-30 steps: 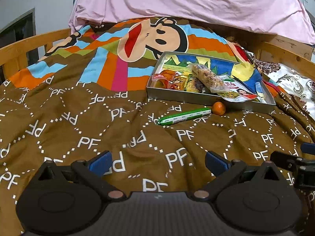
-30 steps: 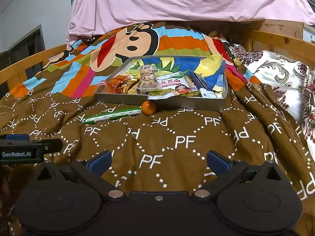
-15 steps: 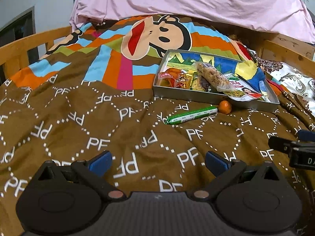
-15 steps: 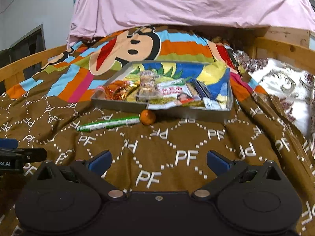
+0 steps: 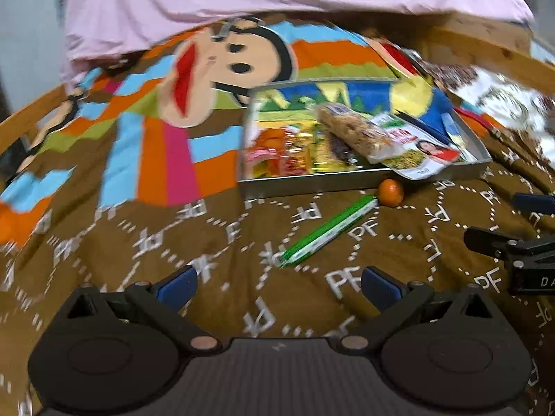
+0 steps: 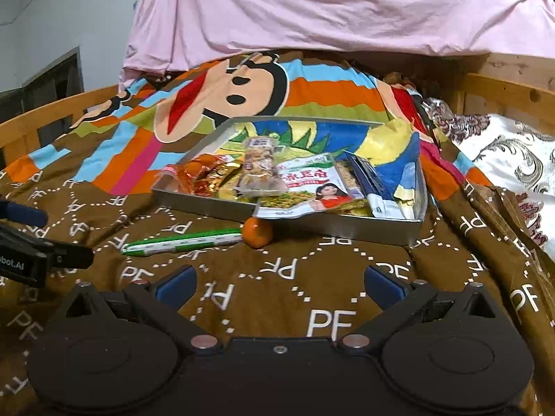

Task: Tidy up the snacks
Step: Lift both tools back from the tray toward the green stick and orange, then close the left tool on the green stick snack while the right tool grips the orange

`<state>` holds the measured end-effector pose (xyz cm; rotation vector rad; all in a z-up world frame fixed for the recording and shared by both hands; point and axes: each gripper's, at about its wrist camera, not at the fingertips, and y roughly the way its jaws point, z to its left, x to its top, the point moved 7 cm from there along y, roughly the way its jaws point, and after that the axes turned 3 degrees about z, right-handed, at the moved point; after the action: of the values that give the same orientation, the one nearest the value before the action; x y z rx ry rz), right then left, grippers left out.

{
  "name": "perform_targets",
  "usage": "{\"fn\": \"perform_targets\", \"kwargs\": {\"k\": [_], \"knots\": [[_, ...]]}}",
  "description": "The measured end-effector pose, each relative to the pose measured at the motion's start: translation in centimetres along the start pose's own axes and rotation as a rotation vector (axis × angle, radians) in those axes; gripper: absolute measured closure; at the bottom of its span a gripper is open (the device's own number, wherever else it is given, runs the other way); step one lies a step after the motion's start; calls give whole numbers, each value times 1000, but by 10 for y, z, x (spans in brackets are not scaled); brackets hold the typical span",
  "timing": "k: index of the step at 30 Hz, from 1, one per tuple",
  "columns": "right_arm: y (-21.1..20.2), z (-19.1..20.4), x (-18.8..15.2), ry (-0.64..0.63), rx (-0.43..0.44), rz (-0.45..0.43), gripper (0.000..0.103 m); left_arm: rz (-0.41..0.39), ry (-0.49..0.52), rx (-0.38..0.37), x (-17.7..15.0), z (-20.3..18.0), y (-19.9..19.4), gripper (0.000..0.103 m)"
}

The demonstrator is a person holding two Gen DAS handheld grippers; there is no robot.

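Note:
A metal tray (image 6: 333,225) (image 5: 312,182) holding several snack packets lies on the brown bedspread. A green and white stick packet (image 6: 180,242) (image 5: 327,232) and a small orange (image 6: 257,231) (image 5: 391,191) lie on the cover just in front of the tray. A clear-wrapped nut bar (image 6: 260,170) (image 5: 353,131) rests on top of the other packets. My left gripper (image 5: 277,284) is open, low over the cover, with the stick packet's near end just ahead. My right gripper (image 6: 279,284) is open and holds nothing, a short way before the orange.
Wooden bed rails (image 6: 52,118) run along the left and far right (image 6: 510,93). A pink sheet (image 6: 312,10) hangs behind the bed. A white patterned quilt (image 6: 506,152) lies at the right. The other gripper shows at each view's edge (image 5: 517,242) (image 6: 31,249).
Both grippers have moved forward toward the tray; the stick packet and orange now look closer. The left view is blurred from motion. Nothing was picked up.

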<state>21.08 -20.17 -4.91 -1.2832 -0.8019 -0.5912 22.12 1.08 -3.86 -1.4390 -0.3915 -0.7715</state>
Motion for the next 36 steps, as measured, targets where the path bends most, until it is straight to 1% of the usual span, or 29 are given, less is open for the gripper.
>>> {"fn": "perform_targets", "kwargs": {"k": [5, 8, 13, 17, 23, 29, 36], "knots": [[16, -12, 4, 23, -32, 9, 1, 12, 78, -48, 20, -11, 26, 0], [23, -18, 4, 36, -43, 15, 1, 8, 97, -70, 22, -13, 38, 0], [32, -20, 3, 63, -11, 4, 1, 0, 123, -91, 19, -7, 55, 0], [39, -10, 5, 30, 1, 5, 1, 12, 108, -93, 19, 2, 68, 0], [49, -2, 8, -5, -3, 15, 1, -10, 118, -93, 21, 6, 82, 0], [58, 0, 10, 6, -19, 45, 1, -30, 115, -118, 24, 4, 92, 0], [71, 4, 12, 7, -38, 77, 1, -21, 64, -151, 26, 7, 105, 0]]}}
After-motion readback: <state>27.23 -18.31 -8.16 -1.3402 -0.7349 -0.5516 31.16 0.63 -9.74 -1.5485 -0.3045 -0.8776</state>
